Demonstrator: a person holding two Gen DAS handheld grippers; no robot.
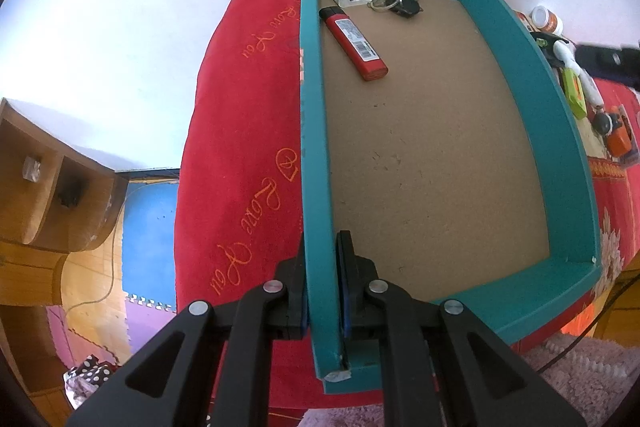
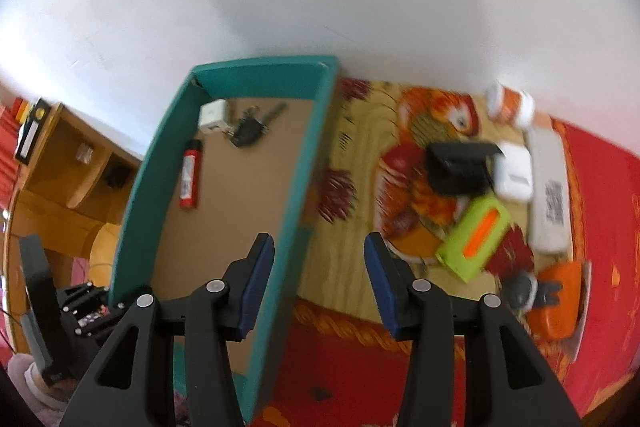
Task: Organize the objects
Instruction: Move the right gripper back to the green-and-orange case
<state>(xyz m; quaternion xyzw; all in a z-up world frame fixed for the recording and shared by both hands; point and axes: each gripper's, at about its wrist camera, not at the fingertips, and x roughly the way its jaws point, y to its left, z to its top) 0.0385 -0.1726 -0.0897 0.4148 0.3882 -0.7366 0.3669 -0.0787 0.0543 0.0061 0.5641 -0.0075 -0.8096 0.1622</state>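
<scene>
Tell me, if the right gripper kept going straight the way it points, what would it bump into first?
Probably the patterned cloth just outside the teal box. The right gripper is open and empty, its left finger looks over the box wall, so that could catch first; depth is unclear.

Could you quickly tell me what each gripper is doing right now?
Left gripper: shut on the box wall.
Right gripper: open, holding nothing.

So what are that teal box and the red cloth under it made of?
The teal box looks like cardboard: thin, matte coloured walls, a raw brown speckled floor, and a whitish frayed corner where the left gripper clamps its wall. The red cloth seems a soft plush fabric, fuzzy in texture, with orange lettering that may be stitched or printed.
</scene>
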